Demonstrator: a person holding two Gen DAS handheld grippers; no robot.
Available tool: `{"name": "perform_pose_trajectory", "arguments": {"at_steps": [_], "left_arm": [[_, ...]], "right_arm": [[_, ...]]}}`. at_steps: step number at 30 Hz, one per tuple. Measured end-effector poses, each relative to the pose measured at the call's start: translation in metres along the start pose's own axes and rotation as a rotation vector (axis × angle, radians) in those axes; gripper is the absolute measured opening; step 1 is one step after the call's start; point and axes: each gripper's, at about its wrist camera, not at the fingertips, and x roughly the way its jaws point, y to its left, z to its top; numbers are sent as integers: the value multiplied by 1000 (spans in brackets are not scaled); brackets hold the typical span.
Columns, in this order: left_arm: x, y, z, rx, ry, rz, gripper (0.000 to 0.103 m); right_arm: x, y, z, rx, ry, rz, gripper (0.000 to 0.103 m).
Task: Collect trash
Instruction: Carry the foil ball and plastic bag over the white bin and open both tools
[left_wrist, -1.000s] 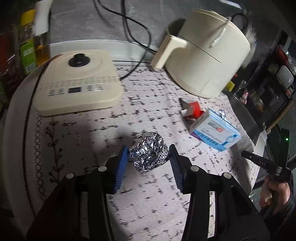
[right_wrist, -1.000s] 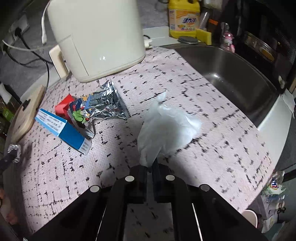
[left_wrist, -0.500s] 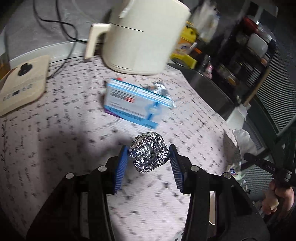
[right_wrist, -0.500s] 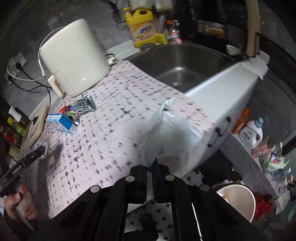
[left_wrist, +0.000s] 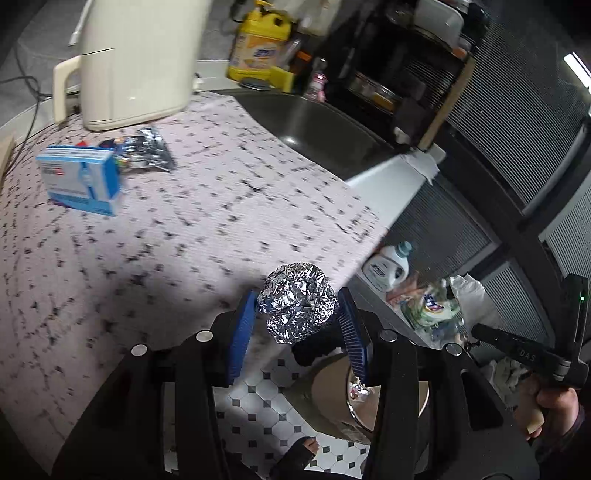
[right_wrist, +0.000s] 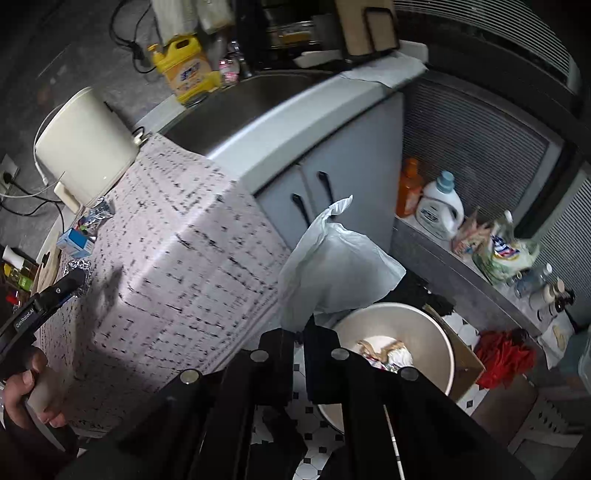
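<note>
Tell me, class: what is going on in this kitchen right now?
A person is clearing trash with two handheld grippers. The left gripper is clamped on a foil ball; the right gripper pinches a white plastic bag above the floor bin. A blue box and wrapper remain on the counter.

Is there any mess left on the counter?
Yes. A crinkled foil wrapper and a blue box lie loose near the cream appliance, with small colourful scraps between them. Nothing looks spilled or broken.
</note>
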Motion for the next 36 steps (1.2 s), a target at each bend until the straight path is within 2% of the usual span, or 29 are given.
{"name": "perform_pose_trajectory", "arguments": {"at_steps": [7, 15, 16, 17, 19, 24, 27, 36], "left_arm": [[23, -55, -23, 35, 46, -33, 46], [39, -85, -63, 15, 92, -39, 46], [40, -85, -68, 7, 97, -33, 46], [41, -85, -73, -1, 102, -26, 46], [42, -84, -81, -15, 109, -13, 46], [39, -80, -97, -51, 118, 23, 46], [41, -85, -103, -53, 124, 26, 46], [64, -132, -102, 11, 153, -50, 46]], "right_arm": [[-6, -48, -27, 29, 54, -2, 8], [10, -82, -54, 2, 162, 10, 9], [15, -85, -56, 1, 179, 13, 13], [20, -89, -59, 0, 197, 17, 27], [27, -95, -64, 1, 213, 18, 49], [38, -109, -71, -3, 248, 10, 52], [34, -117, -71, 5, 239, 11, 54], [-5, -153, -66, 46, 158, -22, 59]]}}
